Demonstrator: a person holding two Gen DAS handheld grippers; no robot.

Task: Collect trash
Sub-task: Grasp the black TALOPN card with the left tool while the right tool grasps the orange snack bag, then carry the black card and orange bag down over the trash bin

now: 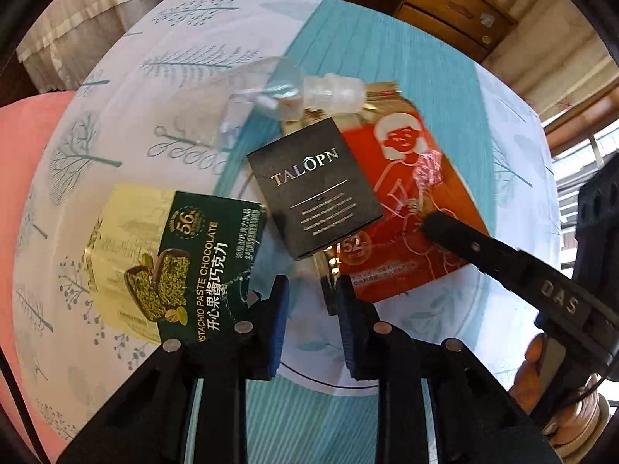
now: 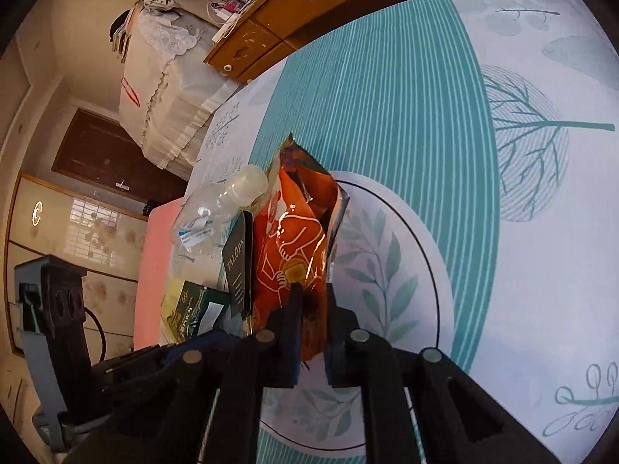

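Trash lies on a teal and white tablecloth (image 1: 445, 89). A red snack bag (image 1: 425, 193) lies flat, with a black TALOPN box (image 1: 315, 189) on its left part. A clear plastic bottle (image 1: 309, 92) lies behind them. A green pistachio chocolate box (image 1: 182, 259) lies to the left. My left gripper (image 1: 312, 294) is open and empty, just before the bag's near edge. My right gripper (image 2: 312, 301) is shut on the red snack bag (image 2: 298, 239); its fingers (image 1: 445, 228) show on the bag in the left view. The box (image 2: 238, 266), bottle (image 2: 220, 208) and green box (image 2: 189, 305) sit left of it.
A wooden drawer cabinet (image 1: 445, 0) stands behind the table. A pink surface (image 1: 19, 162) lies off the table's left edge. A cloth-covered piece of furniture (image 2: 170, 89) and a dark door (image 2: 104, 154) stand further back in the room.
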